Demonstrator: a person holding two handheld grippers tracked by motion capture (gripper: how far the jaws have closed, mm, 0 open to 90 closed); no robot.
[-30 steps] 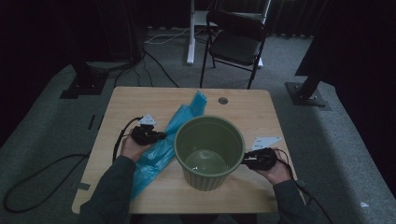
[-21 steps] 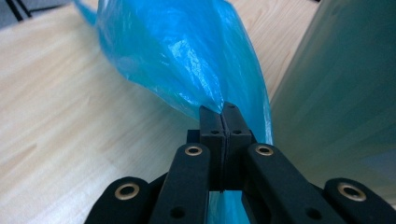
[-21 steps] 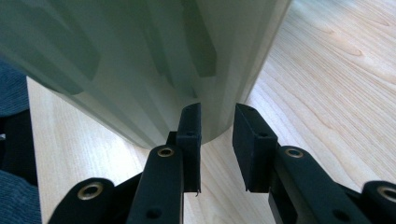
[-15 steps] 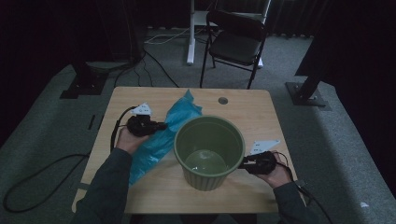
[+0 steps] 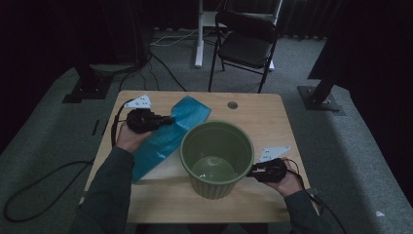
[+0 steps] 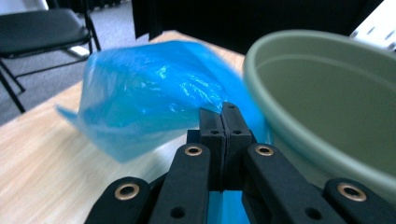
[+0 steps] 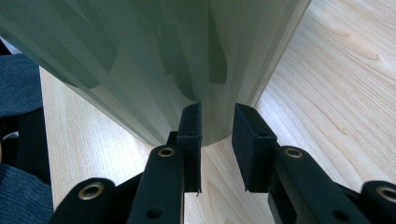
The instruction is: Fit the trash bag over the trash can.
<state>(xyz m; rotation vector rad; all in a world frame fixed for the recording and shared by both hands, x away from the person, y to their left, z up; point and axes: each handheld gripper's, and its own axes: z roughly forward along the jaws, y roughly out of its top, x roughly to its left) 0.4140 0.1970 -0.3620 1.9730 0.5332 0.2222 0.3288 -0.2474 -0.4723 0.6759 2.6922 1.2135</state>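
A black folding chair [image 5: 246,46] stood on the grey carpet [image 5: 360,141] beyond the wooden table [image 5: 253,109]. Near it rose a white post [image 5: 198,34], and black cables [image 5: 160,63] trailed across the floor at left.

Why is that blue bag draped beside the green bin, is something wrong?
Nothing looks spilled or broken. The blue bag lies crumpled on the table, one end pinched in the left tool beside the upright green bin, not yet inside it.
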